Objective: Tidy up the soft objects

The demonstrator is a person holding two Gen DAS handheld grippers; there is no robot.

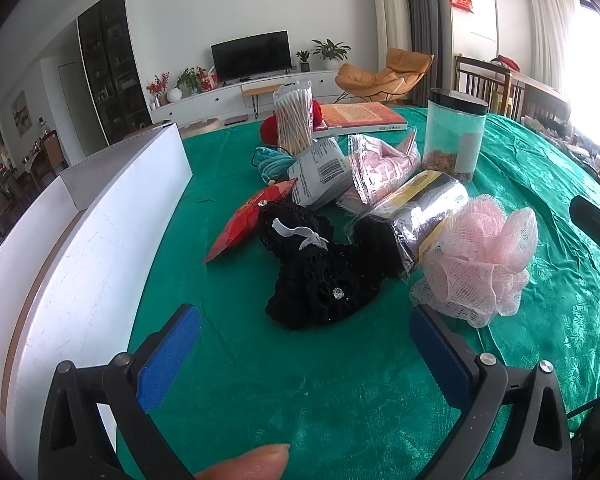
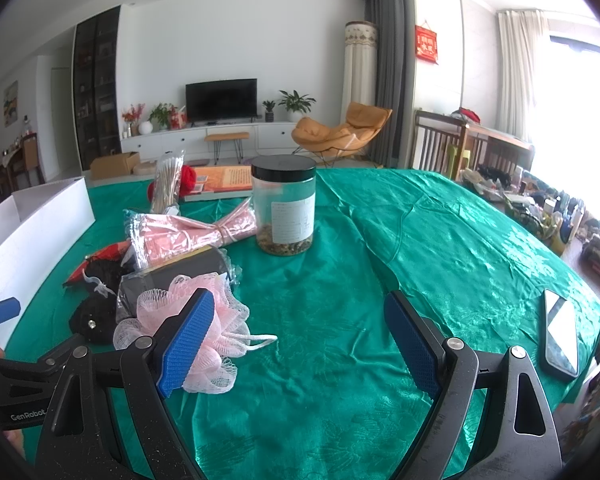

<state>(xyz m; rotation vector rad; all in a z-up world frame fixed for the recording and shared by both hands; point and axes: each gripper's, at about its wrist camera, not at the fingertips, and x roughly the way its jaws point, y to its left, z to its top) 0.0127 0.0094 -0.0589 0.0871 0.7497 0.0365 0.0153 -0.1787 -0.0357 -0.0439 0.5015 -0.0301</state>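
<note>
A black lace hair net with a white clip lies on the green tablecloth, just ahead of my open, empty left gripper. A pink mesh bath pouf lies to its right; in the right wrist view the pouf sits beside my left finger. My right gripper is open and empty over bare cloth. A white box stands at the left. Teal yarn and red yarn lie farther back.
A pile holds a red packet, a grey pouch, a pink packet, a wrapped black roll, cotton swabs, a book and a black-lidded jar. A phone lies at the right table edge.
</note>
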